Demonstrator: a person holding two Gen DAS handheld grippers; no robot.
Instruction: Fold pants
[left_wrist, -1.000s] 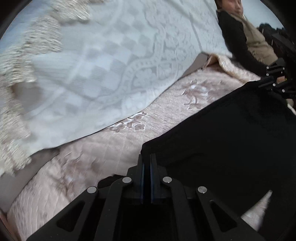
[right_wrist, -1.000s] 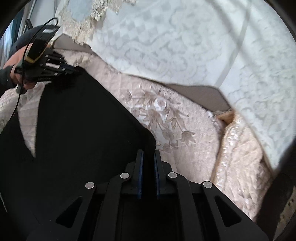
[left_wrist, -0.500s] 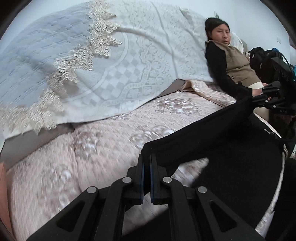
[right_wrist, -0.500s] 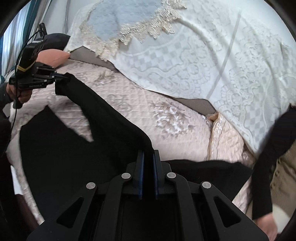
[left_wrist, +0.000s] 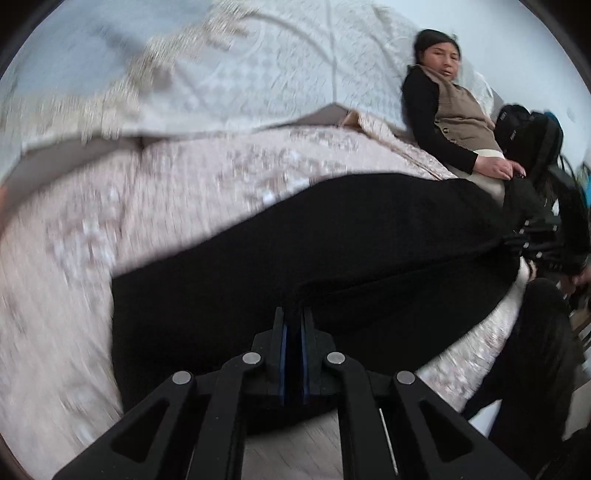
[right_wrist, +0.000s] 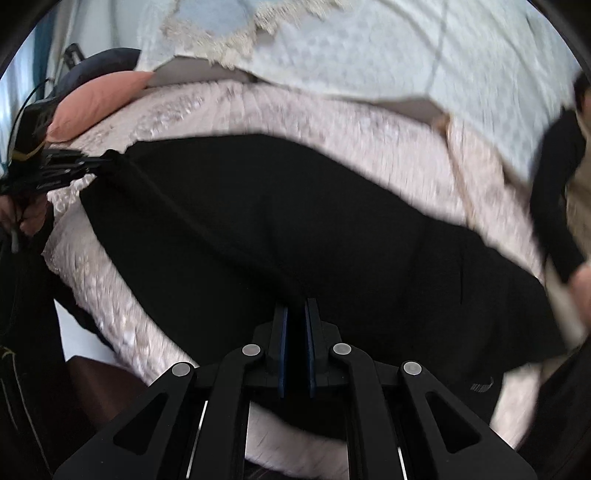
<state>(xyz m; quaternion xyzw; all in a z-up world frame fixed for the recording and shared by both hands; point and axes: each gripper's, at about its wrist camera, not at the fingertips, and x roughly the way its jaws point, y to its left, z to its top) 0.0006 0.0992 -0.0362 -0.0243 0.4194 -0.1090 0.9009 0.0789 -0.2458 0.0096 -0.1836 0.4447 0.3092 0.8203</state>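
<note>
pants: one black pair, spread across the quilted bed cover
left gripper: clamped on a pants edge
right gripper: clamped on a pants edge
pillow: one pink
onlooker: one woman, seated at the bed's far side

Black pants — pale pink floral quilt, white lace throw, peach pillow.

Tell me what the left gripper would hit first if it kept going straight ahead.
The black pants it is already clamped on: the left gripper has its jaws shut on the cloth. Beyond that lies the quilted bed cover, though motion blur leaves depth uncertain.
</note>
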